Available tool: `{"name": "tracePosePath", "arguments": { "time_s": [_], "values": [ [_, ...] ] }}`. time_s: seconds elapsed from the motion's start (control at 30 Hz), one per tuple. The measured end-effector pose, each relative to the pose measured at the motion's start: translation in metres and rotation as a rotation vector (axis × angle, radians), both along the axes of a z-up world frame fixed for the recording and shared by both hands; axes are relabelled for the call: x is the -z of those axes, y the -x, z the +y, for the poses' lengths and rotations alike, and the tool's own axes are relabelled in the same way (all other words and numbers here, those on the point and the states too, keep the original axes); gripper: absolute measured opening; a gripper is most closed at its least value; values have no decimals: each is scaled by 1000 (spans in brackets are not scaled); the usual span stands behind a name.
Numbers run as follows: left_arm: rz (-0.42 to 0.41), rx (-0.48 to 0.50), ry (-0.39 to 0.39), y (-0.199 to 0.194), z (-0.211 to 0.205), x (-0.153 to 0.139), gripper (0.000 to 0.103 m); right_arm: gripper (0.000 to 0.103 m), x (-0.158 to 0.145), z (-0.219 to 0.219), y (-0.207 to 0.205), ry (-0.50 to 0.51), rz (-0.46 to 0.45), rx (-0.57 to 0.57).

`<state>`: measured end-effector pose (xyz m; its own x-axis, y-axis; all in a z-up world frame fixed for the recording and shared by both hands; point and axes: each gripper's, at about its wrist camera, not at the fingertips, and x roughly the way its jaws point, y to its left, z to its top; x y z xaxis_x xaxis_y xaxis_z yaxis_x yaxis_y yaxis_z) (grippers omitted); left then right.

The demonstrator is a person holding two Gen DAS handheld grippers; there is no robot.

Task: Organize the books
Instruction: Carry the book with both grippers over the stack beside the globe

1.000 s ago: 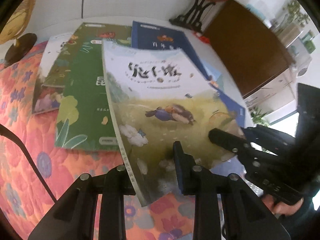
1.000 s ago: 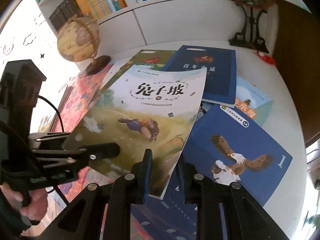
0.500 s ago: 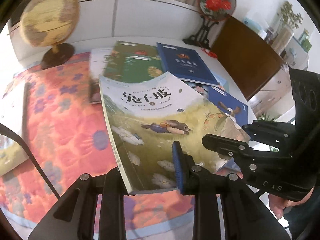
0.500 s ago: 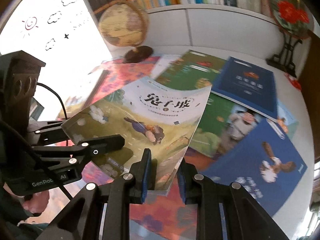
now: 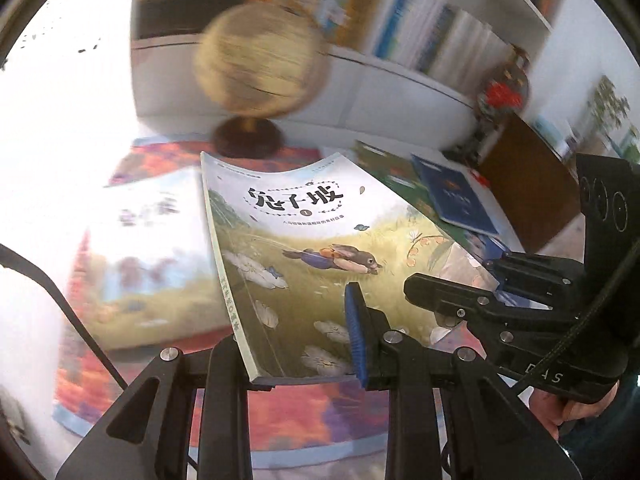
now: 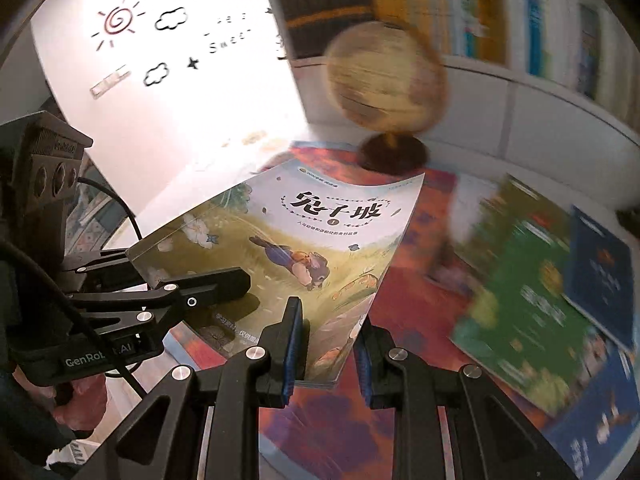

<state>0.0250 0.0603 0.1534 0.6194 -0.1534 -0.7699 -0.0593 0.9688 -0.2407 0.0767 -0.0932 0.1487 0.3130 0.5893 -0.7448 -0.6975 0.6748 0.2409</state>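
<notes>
A picture book with a running rabbit on its cover (image 5: 304,248) (image 6: 320,240) hangs in the air, tilted, over the floral mat (image 5: 320,412). My left gripper (image 5: 292,356) is shut on the book's near edge by the spine; in the right wrist view it (image 6: 200,284) clamps the book's left side. My right gripper (image 6: 328,352) is shut on the book's lower right corner, and in the left wrist view it (image 5: 440,296) grips the right edge. Below the held book, a blurred similar book (image 5: 152,248) lies flat on the mat.
A globe (image 5: 260,64) (image 6: 384,80) on a dark stand sits just beyond the book. Behind it runs a bookshelf (image 5: 432,40) full of books. A green book (image 6: 528,292) and blue books (image 6: 600,268) (image 5: 456,196) lie on the table at right. A hand (image 5: 568,412) holds the right gripper.
Both grippers have carried the rabbit book up and to the left, away from the pile of books toward the globe. The grip on the book has not changed.
</notes>
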Motion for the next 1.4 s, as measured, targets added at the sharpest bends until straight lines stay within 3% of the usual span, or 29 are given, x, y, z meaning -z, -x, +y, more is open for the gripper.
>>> {"name": "tracePosePath", "arguments": {
  "time_s": [0.27,0.57,0.8,1.07,1.3,1.4],
  "values": [
    [13,-96,-12,-7,86,13,23,23,14,98,-11,-1,15,-58],
    [41,-130,28,-23,136,42,23,24,31,157,-22,70,0,-74],
    [51,-138,58,-24,146,55,23,24,42,171,-28,97,9,-60],
    [129,-183,101,-16,155,85,27,25,78,171,-34,96,167,-52],
    [224,-237,147,-6,166,107,35,26,103,172,-32,124,248,-43],
    [229,-278,111,1,169,104,36,28,104,168,-31,116,252,-37]
  ]
}}
